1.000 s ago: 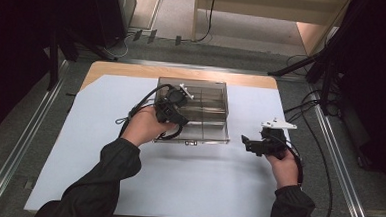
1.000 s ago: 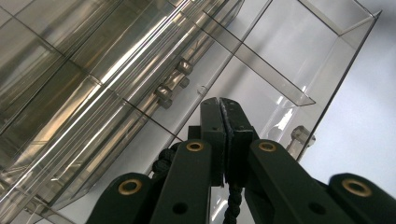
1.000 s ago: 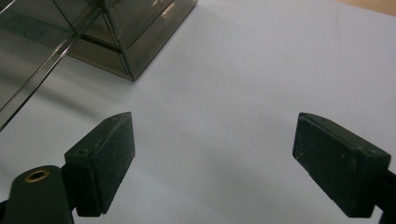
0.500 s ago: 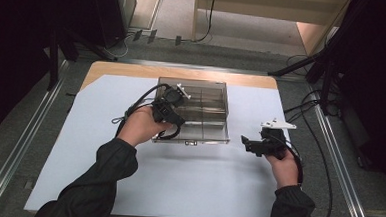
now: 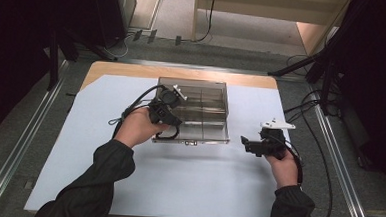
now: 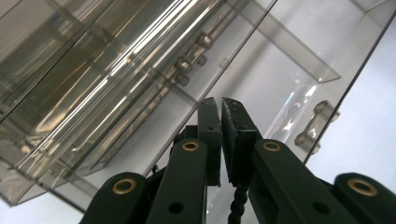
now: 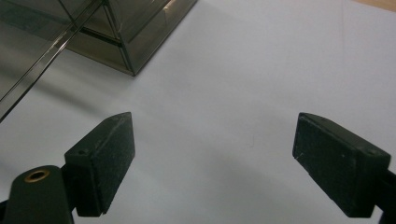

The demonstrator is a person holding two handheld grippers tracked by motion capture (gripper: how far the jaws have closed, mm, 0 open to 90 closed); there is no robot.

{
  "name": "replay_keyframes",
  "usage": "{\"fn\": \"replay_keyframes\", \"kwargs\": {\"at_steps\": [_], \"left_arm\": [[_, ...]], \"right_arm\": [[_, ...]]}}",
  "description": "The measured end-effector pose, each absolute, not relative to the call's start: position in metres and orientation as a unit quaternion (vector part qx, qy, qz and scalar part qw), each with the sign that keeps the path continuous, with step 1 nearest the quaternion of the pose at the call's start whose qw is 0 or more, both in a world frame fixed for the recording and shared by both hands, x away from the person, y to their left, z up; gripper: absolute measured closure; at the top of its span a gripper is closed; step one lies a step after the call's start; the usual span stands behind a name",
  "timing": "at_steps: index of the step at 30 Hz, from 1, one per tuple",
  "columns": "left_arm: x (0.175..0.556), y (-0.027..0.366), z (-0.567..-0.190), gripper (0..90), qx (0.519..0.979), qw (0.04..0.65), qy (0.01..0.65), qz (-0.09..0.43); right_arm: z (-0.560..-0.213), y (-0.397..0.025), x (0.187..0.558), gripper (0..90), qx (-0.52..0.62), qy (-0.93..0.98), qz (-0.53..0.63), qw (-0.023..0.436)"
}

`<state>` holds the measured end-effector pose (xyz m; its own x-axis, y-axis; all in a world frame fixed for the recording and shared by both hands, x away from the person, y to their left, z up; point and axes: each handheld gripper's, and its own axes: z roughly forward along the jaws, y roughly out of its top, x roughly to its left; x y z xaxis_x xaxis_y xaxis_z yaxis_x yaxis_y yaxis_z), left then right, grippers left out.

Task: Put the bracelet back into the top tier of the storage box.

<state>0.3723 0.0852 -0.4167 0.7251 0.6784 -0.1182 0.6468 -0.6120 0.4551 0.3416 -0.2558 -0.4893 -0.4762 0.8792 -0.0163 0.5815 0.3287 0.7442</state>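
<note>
A smoky clear plastic compartment box [image 5: 205, 114] sits mid-table on a white sheet [image 5: 177, 183]. My left gripper [image 5: 173, 118] is at the box's front left part. In the left gripper view, the left gripper [image 6: 219, 105] has its jaws pressed almost together on the thin edge of the clear lid [image 6: 243, 60], which stands raised off the box. A latch [image 6: 310, 128] shows to the right. My right gripper [image 5: 247, 143] hovers just right of the box's front right corner [image 7: 133, 70]. It is wide open [image 7: 217, 130] over bare sheet.
The wooden table edge [image 5: 183, 72] runs behind the box. Cables [image 5: 131, 108] trail from the left gripper across the sheet. Metal rails [image 5: 24, 139] flank the table, and dark stands [image 5: 328, 70] rise at the back right.
The left gripper has shifted slightly left and away over the box's front left part. The right gripper has stayed put, still open.
</note>
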Motion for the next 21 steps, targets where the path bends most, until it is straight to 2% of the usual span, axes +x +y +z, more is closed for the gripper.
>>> {"fn": "replay_keyframes", "kwargs": {"at_steps": [8,21], "left_arm": [[0.369,0.091,-0.416,85.7,0.891,0.252,0.377,0.024],[0.367,0.098,-0.412,75.7,0.884,0.263,0.385,0.012]], "right_arm": [[-0.489,-0.256,0.342,14.0,0.464,0.787,0.345,0.215],[-0.489,-0.256,0.342,14.0,0.464,0.786,0.347,0.215]]}}
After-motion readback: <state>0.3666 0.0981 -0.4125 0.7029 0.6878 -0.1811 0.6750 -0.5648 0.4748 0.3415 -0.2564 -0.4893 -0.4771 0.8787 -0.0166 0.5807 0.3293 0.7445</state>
